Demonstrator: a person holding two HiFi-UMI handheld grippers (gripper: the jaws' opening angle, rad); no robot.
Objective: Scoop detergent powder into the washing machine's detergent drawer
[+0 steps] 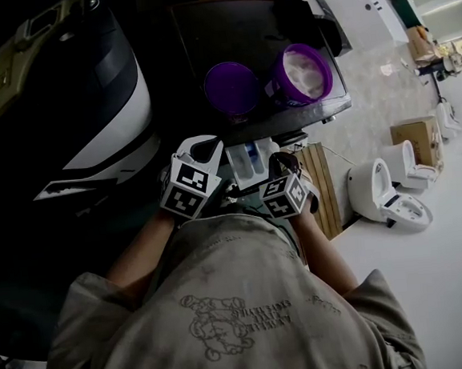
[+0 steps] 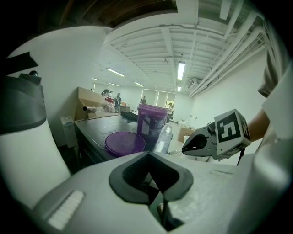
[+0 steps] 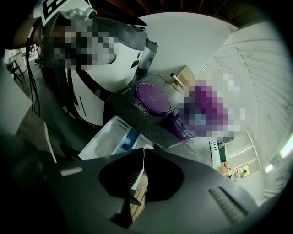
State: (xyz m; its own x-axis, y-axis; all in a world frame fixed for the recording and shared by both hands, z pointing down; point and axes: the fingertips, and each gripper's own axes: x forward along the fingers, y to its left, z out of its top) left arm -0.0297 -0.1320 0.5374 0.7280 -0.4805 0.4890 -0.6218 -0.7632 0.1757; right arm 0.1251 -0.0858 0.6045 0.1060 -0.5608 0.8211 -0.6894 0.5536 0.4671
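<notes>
The open purple detergent tub (image 1: 301, 72) with pale powder inside stands on the dark machine top (image 1: 233, 27), and its purple lid (image 1: 231, 89) lies flat beside it. Just below the top's front edge the white detergent drawer (image 1: 253, 158) is pulled out, with a blue insert showing. My left gripper (image 1: 209, 153) is at the drawer's left and my right gripper (image 1: 284, 165) at its right; both are shut with nothing seen between the jaws. The left gripper view shows the left gripper (image 2: 147, 154), tub (image 2: 152, 121) and lid (image 2: 125, 142). The right gripper (image 3: 143, 151) hovers above the drawer (image 3: 112, 139).
A black and white machine body (image 1: 104, 110) fills the left. A wooden pallet (image 1: 321, 184) stands to the right of the drawer. White toilets (image 1: 385, 194) and a cardboard box (image 1: 416, 135) sit on the pale floor further right. A person's shirt covers the lower frame.
</notes>
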